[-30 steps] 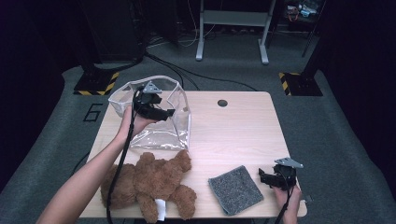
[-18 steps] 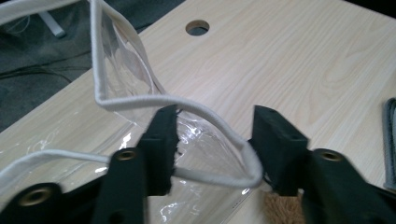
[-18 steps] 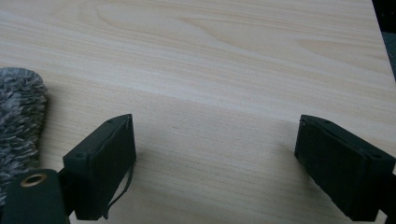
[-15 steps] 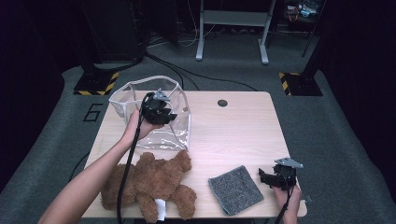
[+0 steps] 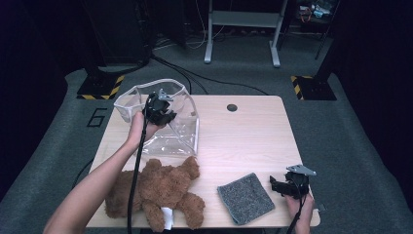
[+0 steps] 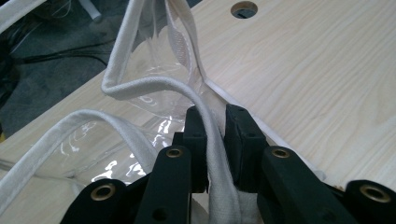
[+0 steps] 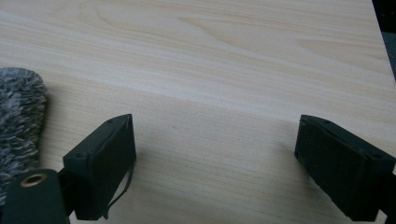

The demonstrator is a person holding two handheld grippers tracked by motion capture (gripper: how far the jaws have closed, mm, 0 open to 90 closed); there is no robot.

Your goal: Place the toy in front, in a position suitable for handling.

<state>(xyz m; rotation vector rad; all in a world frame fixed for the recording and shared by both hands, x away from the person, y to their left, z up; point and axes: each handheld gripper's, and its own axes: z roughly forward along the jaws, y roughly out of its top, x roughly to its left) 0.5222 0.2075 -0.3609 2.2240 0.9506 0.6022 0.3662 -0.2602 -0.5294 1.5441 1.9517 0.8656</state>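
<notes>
A clear plastic bag (image 5: pixel 165 124) with white fabric trim stands open at the table's back left. My left gripper (image 5: pixel 163 113) is at its front rim, and its jaws have just been closing on it. In the left gripper view the white trim (image 6: pixel 215 154) is pinched between the black pads (image 6: pixel 245 140) of my left gripper (image 6: pixel 215 122). A brown teddy bear (image 5: pixel 156 190) lies at the front left. A grey cloth square (image 5: pixel 245 197) lies at the front middle. My right gripper (image 5: pixel 278 185) rests at the front right, open above bare wood (image 7: pixel 215 154).
The wooden table (image 5: pixel 248 141) has a round cable hole (image 5: pixel 232 107) near its back edge. A metal stand (image 5: pixel 242 19) and cables sit on the grey floor behind. The grey cloth's edge (image 7: pixel 18 116) lies left of my right gripper.
My left gripper moved right and down along the bag's rim, and its jaws closed on the trim. The right gripper has stayed still.
</notes>
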